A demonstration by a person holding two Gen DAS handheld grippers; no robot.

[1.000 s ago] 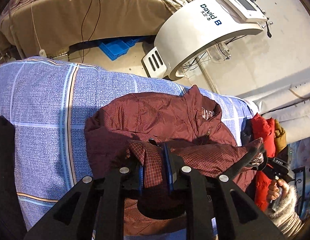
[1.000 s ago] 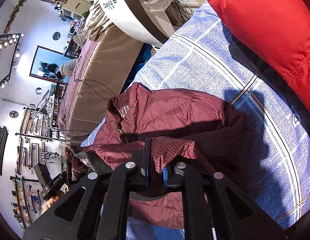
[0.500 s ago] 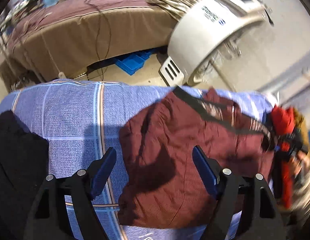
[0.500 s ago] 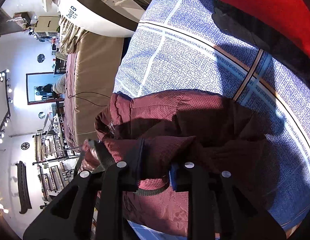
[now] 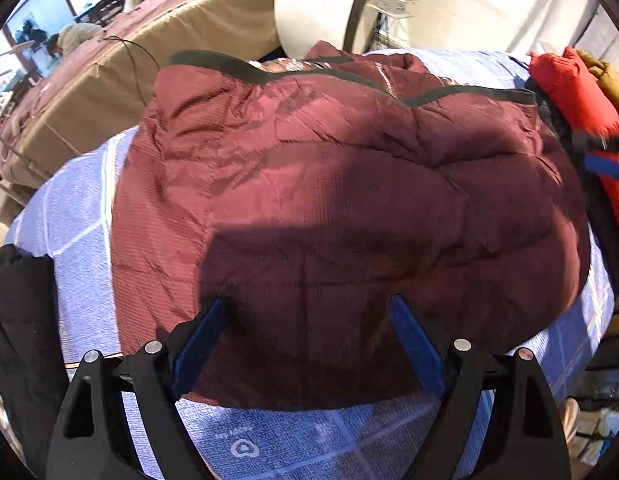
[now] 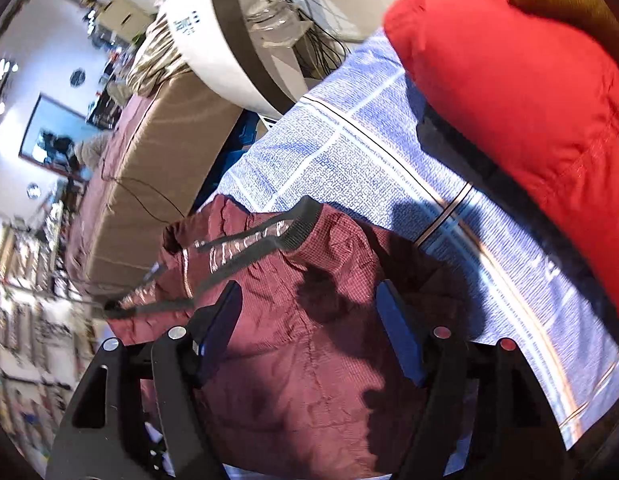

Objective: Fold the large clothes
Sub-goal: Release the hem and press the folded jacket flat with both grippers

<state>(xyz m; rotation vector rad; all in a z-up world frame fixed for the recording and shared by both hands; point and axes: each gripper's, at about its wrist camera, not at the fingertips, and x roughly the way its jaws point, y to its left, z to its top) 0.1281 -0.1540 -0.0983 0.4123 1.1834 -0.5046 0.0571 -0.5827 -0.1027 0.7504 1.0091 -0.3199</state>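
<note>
A maroon quilted jacket (image 5: 329, 200) lies folded over on the blue checked sheet (image 5: 81, 216), its dark hem band along the far edge. My left gripper (image 5: 309, 320) is open and empty, just above the jacket's near edge. In the right wrist view the same jacket (image 6: 309, 340) lies under my right gripper (image 6: 309, 312), which is open and empty, with the hem band and zipper just beyond its fingers.
A red jacket (image 5: 573, 88) is piled at the right end of the sheet, and it fills the upper right of the right wrist view (image 6: 529, 100). A black garment (image 5: 21, 320) lies at the left. A white curved machine (image 6: 229, 32) and a tan bed (image 5: 109, 80) stand beyond.
Both grippers were shut on the jacket's folded edge a second ago. Both have let go and opened, and the jacket now lies folded flat on the sheet.
</note>
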